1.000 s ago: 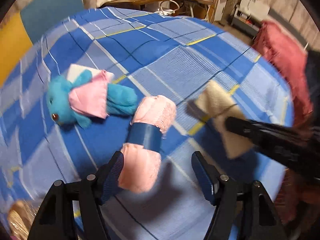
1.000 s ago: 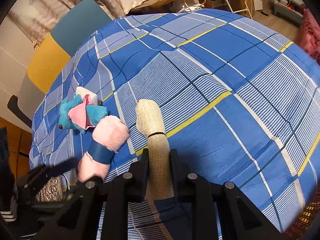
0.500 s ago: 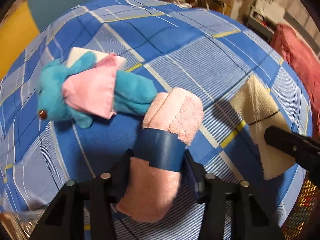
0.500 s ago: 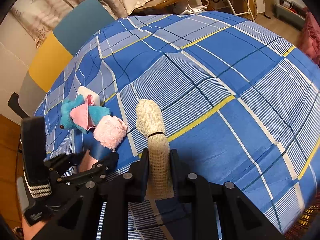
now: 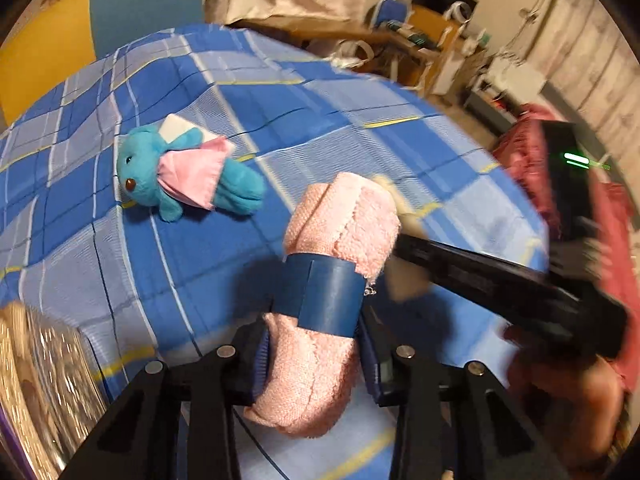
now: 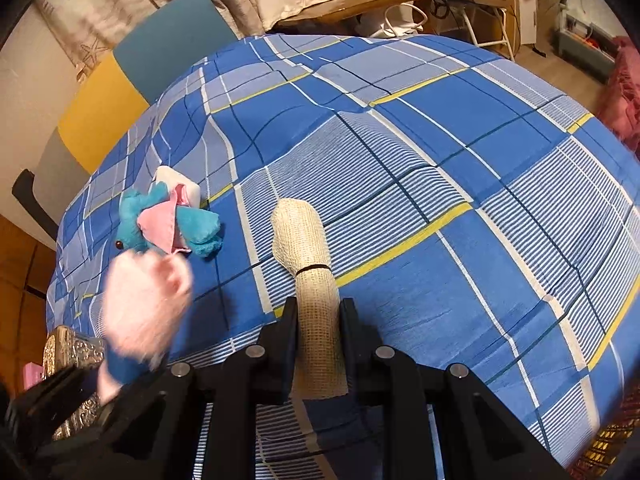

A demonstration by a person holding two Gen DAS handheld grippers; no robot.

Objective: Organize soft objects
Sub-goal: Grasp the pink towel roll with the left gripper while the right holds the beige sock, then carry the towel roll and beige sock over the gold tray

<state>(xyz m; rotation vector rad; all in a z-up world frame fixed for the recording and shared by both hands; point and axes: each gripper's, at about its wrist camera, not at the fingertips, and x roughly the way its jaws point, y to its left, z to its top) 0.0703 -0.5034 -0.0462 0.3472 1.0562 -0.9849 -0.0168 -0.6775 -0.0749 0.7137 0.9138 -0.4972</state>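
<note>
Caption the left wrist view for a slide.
Left gripper shut on rolled pink towel above plaid bedspread, blue plush toy beyond.

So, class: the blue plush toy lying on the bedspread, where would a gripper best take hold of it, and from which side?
Grip the blue plush toy across its pink-wrapped middle, coming from above: it lies flat on the bedspread, and the waist looks narrowest.

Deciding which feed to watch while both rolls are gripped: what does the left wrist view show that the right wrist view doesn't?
Left wrist only: the left gripper shut on the pink towel roll, its blue band sharp, and the plush's face.

Right wrist only: the right gripper shut on the beige towel roll, seen full length with its black band.

Both: the blue plush toy lying on the plaid bedspread, and a shiny patterned box at the left edge.
</note>
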